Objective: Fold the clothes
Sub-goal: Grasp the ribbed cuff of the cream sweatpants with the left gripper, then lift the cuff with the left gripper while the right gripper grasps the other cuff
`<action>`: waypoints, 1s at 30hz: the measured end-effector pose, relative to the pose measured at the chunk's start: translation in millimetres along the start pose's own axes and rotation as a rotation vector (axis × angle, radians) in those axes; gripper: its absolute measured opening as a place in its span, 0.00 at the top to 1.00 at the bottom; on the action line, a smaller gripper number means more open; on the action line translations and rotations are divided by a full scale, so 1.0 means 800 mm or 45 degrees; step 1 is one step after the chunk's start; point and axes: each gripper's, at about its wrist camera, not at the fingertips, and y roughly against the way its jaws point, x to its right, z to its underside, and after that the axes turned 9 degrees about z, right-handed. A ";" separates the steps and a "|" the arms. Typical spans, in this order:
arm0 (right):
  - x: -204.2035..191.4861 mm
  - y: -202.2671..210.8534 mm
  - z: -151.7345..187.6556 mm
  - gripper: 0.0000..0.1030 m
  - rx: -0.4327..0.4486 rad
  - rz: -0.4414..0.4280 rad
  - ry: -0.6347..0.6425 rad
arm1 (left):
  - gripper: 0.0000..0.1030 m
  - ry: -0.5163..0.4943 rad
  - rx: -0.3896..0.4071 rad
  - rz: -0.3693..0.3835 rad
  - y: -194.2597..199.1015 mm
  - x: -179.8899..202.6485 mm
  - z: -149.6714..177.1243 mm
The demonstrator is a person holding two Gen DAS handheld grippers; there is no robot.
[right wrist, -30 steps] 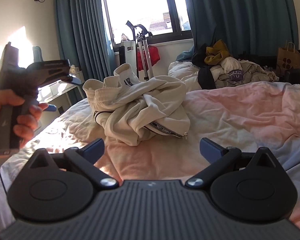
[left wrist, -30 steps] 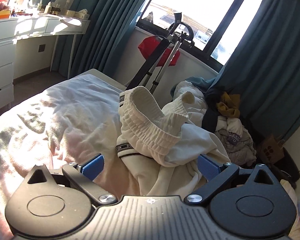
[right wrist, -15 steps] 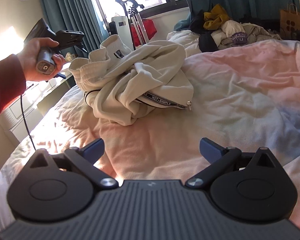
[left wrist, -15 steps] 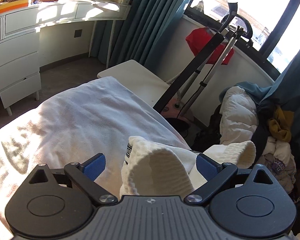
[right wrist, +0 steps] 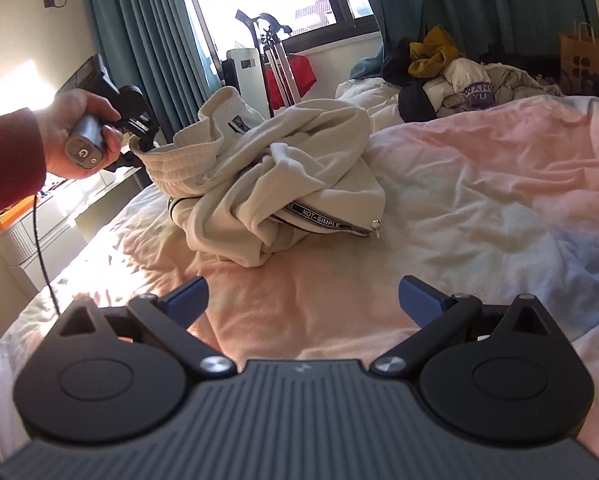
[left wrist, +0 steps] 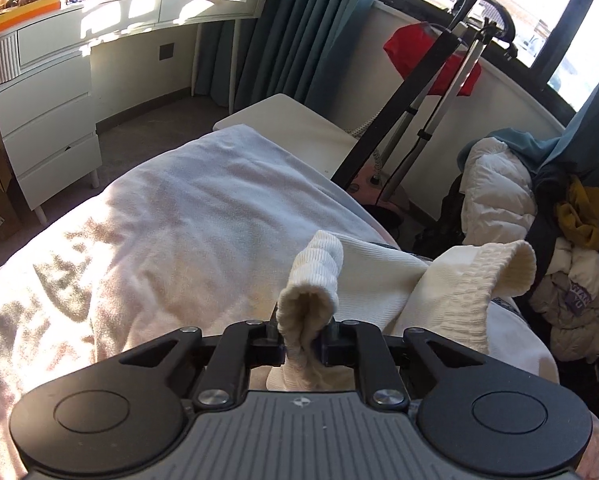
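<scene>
A crumpled cream garment (right wrist: 283,184) with a ribbed hem and a black-and-white printed tape lies in a heap on the bed (right wrist: 479,208). In the left wrist view my left gripper (left wrist: 304,346) has its jaws closing on a fold of the garment's ribbed hem (left wrist: 313,280), and the pads press on the cloth. The right wrist view shows the same left gripper (right wrist: 139,136) in a person's hand (right wrist: 79,136) at the heap's left edge. My right gripper (right wrist: 303,300) stands open over bare sheet in front of the heap, with nothing between its fingers.
A pile of other clothes (right wrist: 459,76) and a white padded jacket (left wrist: 495,196) lie at the bed's far side by the teal curtains (right wrist: 139,40). A folded metal stand (left wrist: 427,92) leans under the window. A white dresser (left wrist: 51,92) stands left, a paper bag (right wrist: 583,56) right.
My left gripper has moved in to the garment's left edge, tipped downward, and gone from wide open to shut on the ribbed hem. My right gripper has sunk slightly and stays open.
</scene>
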 end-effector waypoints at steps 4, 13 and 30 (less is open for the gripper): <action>-0.006 0.014 0.002 0.00 0.078 0.014 0.059 | 0.86 -0.095 0.046 0.125 0.080 0.002 0.034; -0.005 0.058 0.006 0.00 0.235 -0.073 0.045 | 0.86 -0.121 0.150 0.339 0.234 -0.066 0.157; -0.054 0.045 -0.034 0.00 0.054 -0.220 0.032 | 0.85 0.136 0.043 0.481 0.181 -0.209 0.242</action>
